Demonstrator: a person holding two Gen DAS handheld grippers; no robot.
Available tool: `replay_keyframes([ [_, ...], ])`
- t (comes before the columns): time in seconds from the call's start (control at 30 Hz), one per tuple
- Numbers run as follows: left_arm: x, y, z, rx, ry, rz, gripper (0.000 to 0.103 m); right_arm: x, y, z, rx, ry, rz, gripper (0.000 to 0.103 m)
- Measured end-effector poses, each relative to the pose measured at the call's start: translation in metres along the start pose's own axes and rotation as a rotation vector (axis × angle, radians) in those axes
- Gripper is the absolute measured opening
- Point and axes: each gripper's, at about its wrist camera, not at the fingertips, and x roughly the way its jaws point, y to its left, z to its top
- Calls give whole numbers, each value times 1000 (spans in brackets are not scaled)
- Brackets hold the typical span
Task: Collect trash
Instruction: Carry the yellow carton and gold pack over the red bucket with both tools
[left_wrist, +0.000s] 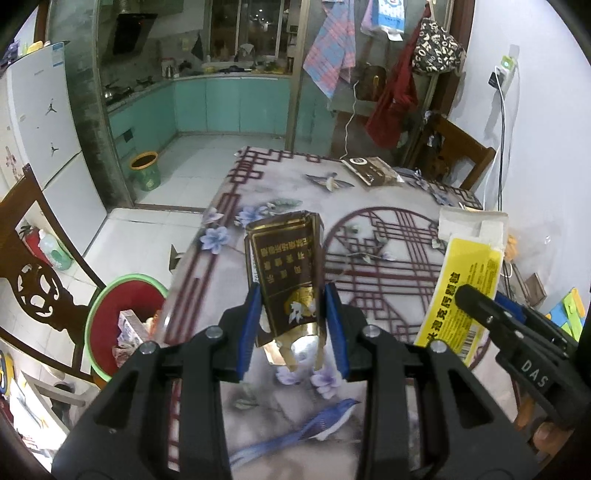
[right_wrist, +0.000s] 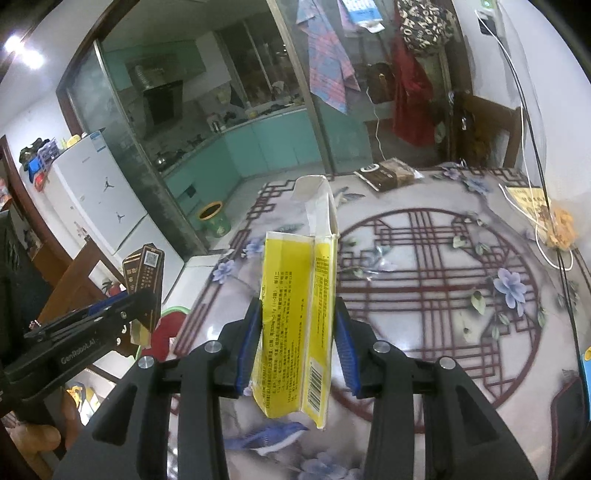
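Observation:
My left gripper (left_wrist: 293, 325) is shut on an empty brown and gold cigarette pack (left_wrist: 286, 269), held up above the table (left_wrist: 369, 206). My right gripper (right_wrist: 300, 343) is shut on a flattened yellow and white carton (right_wrist: 295, 302), also lifted off the table. In the left wrist view that yellow carton (left_wrist: 465, 284) and the right gripper (left_wrist: 480, 302) show at the right. In the right wrist view the brown pack (right_wrist: 146, 273) and the left gripper (right_wrist: 110, 317) show at the left. A red bin with a green rim (left_wrist: 122, 321) holds trash on the floor, left of the table.
A brown packet (left_wrist: 371, 170) lies at the table's far edge. Wooden chairs stand at the left (left_wrist: 33, 266) and far right (left_wrist: 458, 147). A green bucket (left_wrist: 146, 170) sits on the kitchen floor. A white cable (right_wrist: 532, 206) crosses the table's right side near a yellow item (right_wrist: 561, 225).

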Motion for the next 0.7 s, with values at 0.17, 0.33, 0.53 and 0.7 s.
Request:
replay_keyframes([
  [0.17,-7,30,2,4,-8,-7,33,4,28,0,-2,-7,-17,37],
  [0.33,-9,66,3,8,-4,-15,33,13,61,-6,2,-3,-31,37],
  [0.53,-3,106,3,-4,23,-24,33,27,96,-13,-6,9,-38,38],
  [0.7,5,136,3,-11,56,-40,34,43,125,-12,-12,-4,-34,38],
])
